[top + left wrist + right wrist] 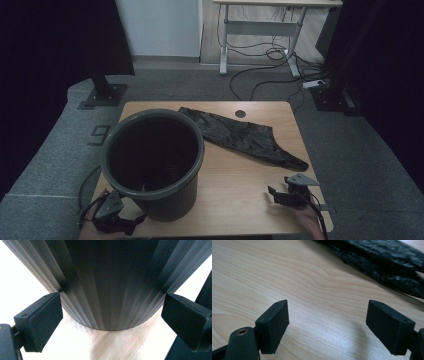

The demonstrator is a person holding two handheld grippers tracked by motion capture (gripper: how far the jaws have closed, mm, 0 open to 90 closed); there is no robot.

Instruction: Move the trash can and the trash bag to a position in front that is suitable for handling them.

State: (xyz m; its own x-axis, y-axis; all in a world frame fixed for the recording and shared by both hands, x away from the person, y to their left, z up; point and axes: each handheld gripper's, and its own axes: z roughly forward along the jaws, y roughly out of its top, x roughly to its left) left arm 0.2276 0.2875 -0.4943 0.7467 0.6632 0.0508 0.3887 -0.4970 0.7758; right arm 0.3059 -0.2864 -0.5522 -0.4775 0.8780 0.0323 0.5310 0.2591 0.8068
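From the high view, a dark ribbed bin point(152, 162) stood upright on the left part of the wooden counter point(240, 185), very near its front edge. A crumpled black bag point(240, 135) lay flat behind and to the right of it, well apart from the rim. The left hand-held gripper point(112, 212) sat low at the bin's front left, just beside its base, and the right hand-held gripper point(280, 196) rested over bare wood near the front right corner, with the bag's narrow end a little beyond it. The bin's closeness to the edge looked like the main hazard: a sideways shove from the left tool could have slid or tipped it off, since it appeared empty and light.

In the left gripper view, the left tool's jaws stood wide apart on either side of the bin's ribbed wall point(110, 290), with nothing pinched; I could not tell whether the pads brushed the ribs. The wall curved and widened upward, so a clamp there would probably have slipped off the ribs or only nudged the bin.

In the right gripper view, the right tool's jaws were likewise spread, holding nothing, above the wood point(287, 272), with the bag point(387, 262) lying farther ahead. The thin, slick film looked likely to escape a shallow pinch, or to come up as a single layer, so that the mouth would stay closed. A dragged bag might also have caught the bin's rim and pulled it over.
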